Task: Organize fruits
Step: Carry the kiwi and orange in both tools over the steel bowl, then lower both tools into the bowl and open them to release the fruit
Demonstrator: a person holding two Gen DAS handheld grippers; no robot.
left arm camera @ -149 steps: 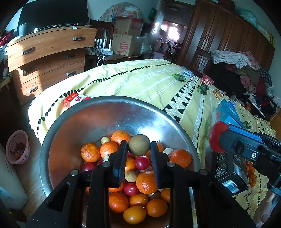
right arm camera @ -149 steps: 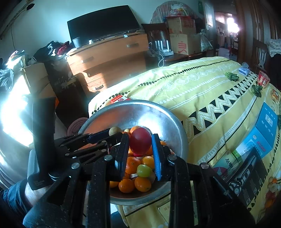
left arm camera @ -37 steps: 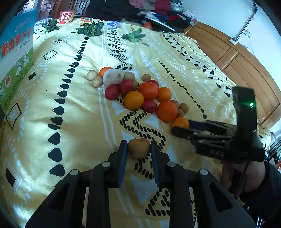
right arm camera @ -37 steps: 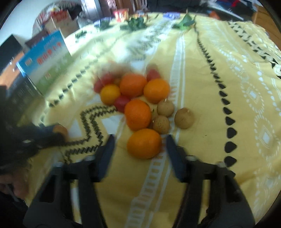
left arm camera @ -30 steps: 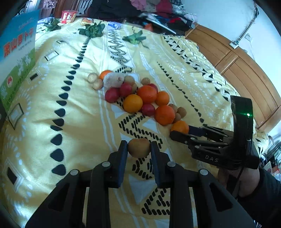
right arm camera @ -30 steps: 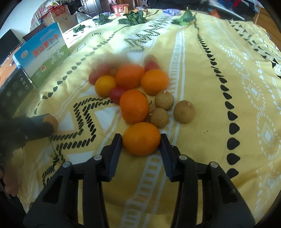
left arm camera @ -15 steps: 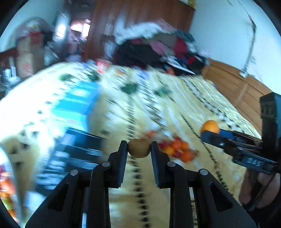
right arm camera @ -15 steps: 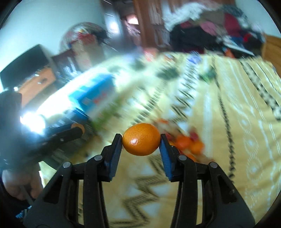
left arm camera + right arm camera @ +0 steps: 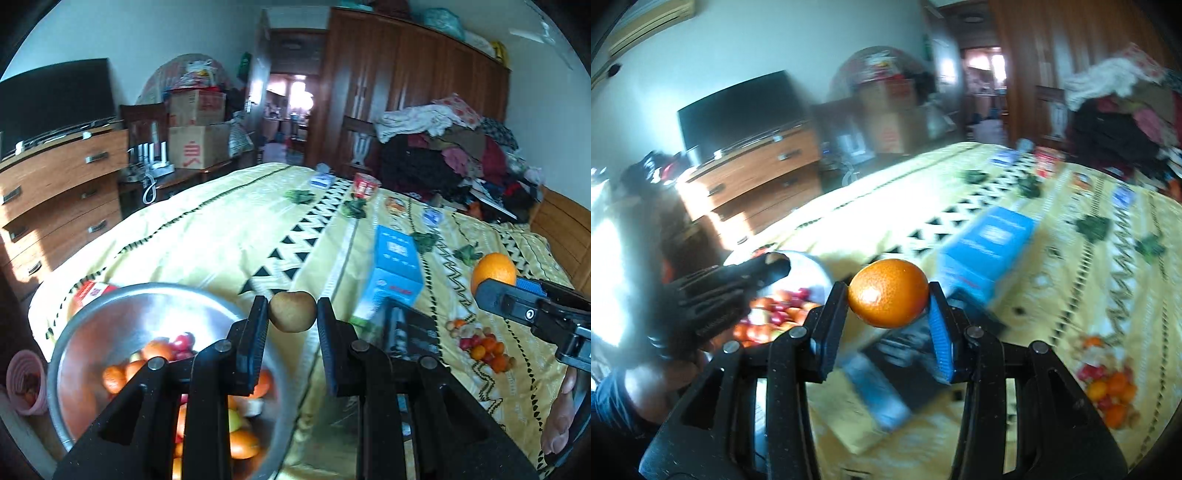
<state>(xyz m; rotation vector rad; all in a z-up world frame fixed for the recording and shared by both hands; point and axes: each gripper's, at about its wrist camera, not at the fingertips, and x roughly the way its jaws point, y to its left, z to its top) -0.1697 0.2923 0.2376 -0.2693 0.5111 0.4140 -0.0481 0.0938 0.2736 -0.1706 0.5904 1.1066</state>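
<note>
Since a second ago I have swung both tongs off the fruit pile [image 9: 480,347] on the bed and back toward the steel bowl [image 9: 92,321]. My left tongs [image 9: 291,314] pinch a small brown fruit [image 9: 291,311] just past the bowl's far rim, ready to drop in. My right tongs [image 9: 888,295] clamp an orange [image 9: 888,292] beside the bowl, near the blue box [image 9: 990,243], waiting its turn.
</note>
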